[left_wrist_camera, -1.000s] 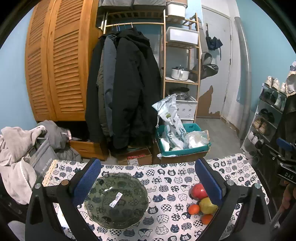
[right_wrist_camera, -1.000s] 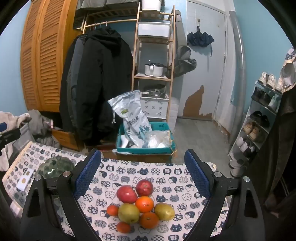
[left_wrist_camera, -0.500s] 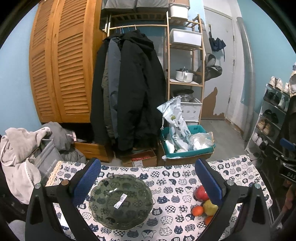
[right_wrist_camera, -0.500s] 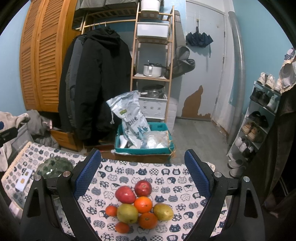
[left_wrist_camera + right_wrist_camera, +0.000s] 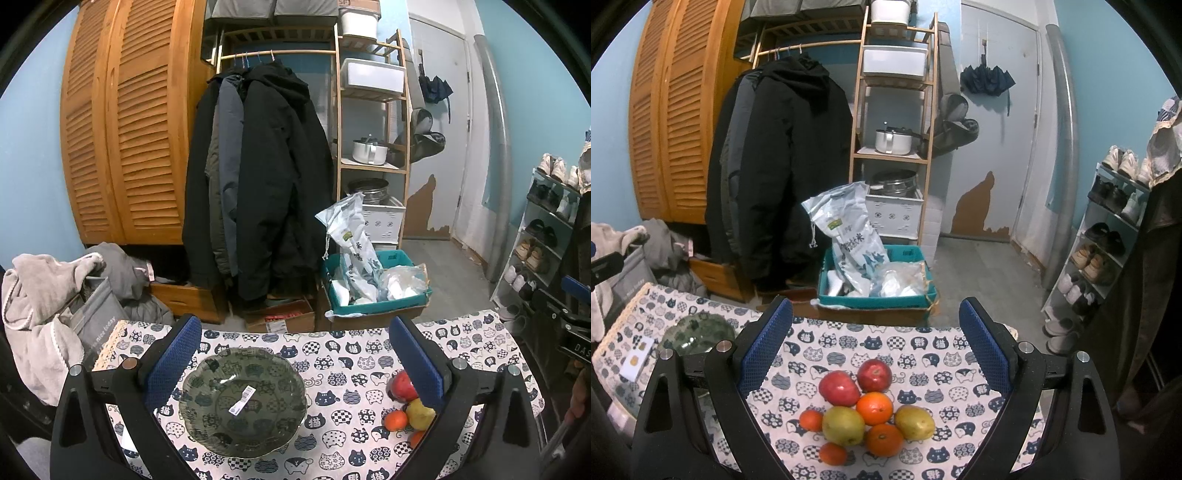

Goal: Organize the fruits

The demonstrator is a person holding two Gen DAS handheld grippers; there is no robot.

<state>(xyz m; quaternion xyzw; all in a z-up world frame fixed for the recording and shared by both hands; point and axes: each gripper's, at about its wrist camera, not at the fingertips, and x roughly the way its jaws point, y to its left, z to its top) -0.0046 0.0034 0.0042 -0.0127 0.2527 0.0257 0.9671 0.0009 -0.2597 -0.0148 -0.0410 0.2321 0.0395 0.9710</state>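
Observation:
A pile of fruit lies on the cat-print tablecloth (image 5: 916,343): two red apples (image 5: 839,387) (image 5: 874,374), two yellow-green pears (image 5: 843,424) (image 5: 914,421), and several oranges (image 5: 874,408). My right gripper (image 5: 875,343) hovers open above the pile, holding nothing. An empty dark green glass bowl (image 5: 243,400) with a barcode sticker sits on the tablecloth (image 5: 351,354) below my left gripper (image 5: 295,363), which is open and empty. In the left wrist view the fruit, an apple (image 5: 402,386) among it, is partly hidden behind the right finger. The bowl (image 5: 698,332) lies left of the fruit.
A white card (image 5: 637,360) lies at the table's left edge. Beyond the far edge, on the floor, stand a teal crate (image 5: 877,297) with bags, hanging coats (image 5: 258,184), a wooden shelf (image 5: 894,147) and a shoe rack (image 5: 1108,240). Clothes (image 5: 44,295) are heaped at left.
Both views have shifted slightly: the bowl and the fruit sit a little lower in their frames, as both grippers tilt up or rise a bit. Nothing was grasped.

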